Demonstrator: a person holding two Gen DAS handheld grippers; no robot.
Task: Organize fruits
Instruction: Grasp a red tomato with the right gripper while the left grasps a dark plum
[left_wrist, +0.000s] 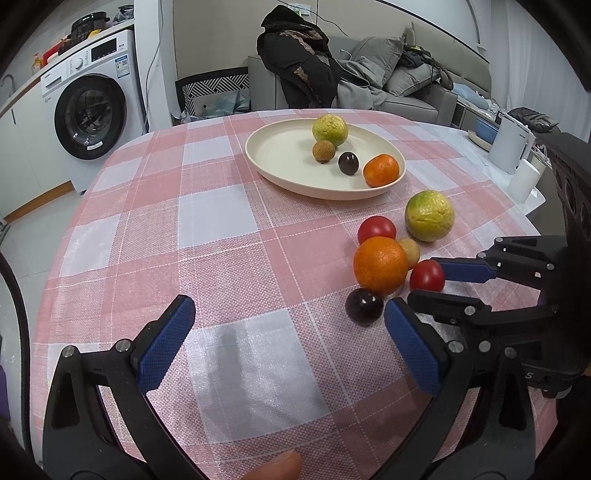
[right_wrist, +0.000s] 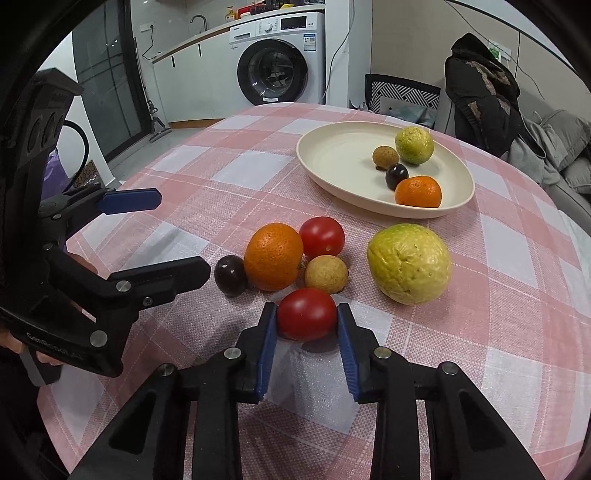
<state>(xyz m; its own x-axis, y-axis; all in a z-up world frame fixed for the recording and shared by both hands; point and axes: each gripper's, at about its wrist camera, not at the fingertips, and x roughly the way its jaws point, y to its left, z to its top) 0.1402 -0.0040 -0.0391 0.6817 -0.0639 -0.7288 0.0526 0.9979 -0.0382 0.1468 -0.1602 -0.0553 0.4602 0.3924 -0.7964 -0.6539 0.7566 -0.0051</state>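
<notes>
A lived-in home is indicated: a washing machine (left_wrist: 90, 110) under a counter is seen upper left, a grey sofa (left_wrist: 402, 81) heaped with clothes upper right, a checked tablecloth (left_wrist: 229, 236) spread centre frame.

Raised lettering on left gripper (right_wrist: 131, 236) body, partly shadowed; reads roughly "GenRobot.ai", not certain. Single "S" on right gripper (left_wrist: 428, 286) body. Washing machine (right_wrist: 279, 55) panel brand, stickers and display: too small to read.

white washing machine (right_wrist: 275, 61) by counter, grey sofa (left_wrist: 399, 85) under dark coat (left_wrist: 299, 62), floor seemingly pale tile.
</notes>
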